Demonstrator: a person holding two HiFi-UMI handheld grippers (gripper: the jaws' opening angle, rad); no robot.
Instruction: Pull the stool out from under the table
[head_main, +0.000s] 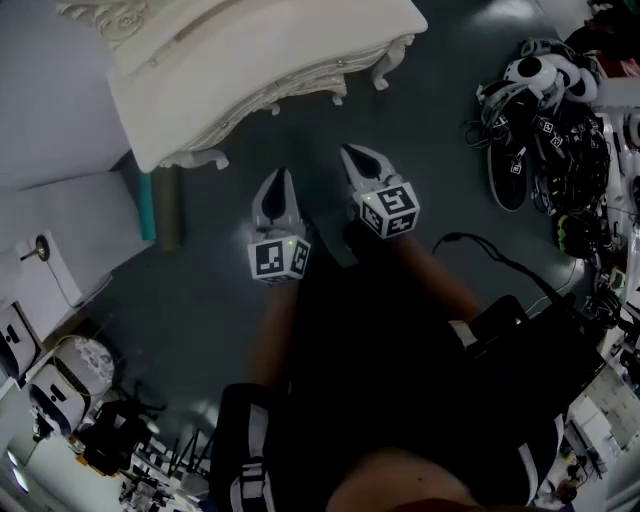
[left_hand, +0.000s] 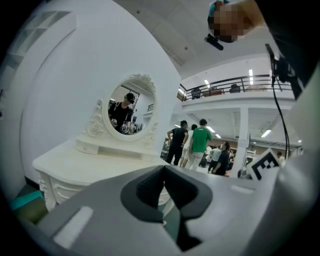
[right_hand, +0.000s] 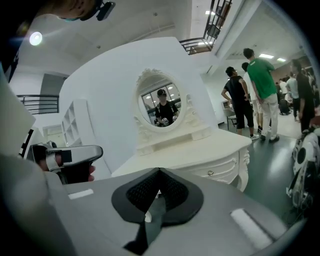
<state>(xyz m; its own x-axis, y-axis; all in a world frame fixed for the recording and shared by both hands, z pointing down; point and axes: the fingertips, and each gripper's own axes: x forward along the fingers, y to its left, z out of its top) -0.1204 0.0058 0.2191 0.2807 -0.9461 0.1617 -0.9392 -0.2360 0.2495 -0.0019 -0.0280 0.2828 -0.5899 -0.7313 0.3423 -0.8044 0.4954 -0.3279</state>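
A white carved dressing table stands at the top of the head view, a short way beyond both grippers. No stool shows in any view; the space under the table is hidden by its top. My left gripper and right gripper hang side by side over the dark floor, both pointing at the table's front edge. Each is shut with nothing between its jaws. In the left gripper view the left gripper faces the table and its oval mirror. In the right gripper view the right gripper faces the same table.
A teal roll and an olive roll lean by the table's left leg. A heap of devices and cables lies on the floor at the right. More equipment crowds the lower left. Several people stand to the table's right.
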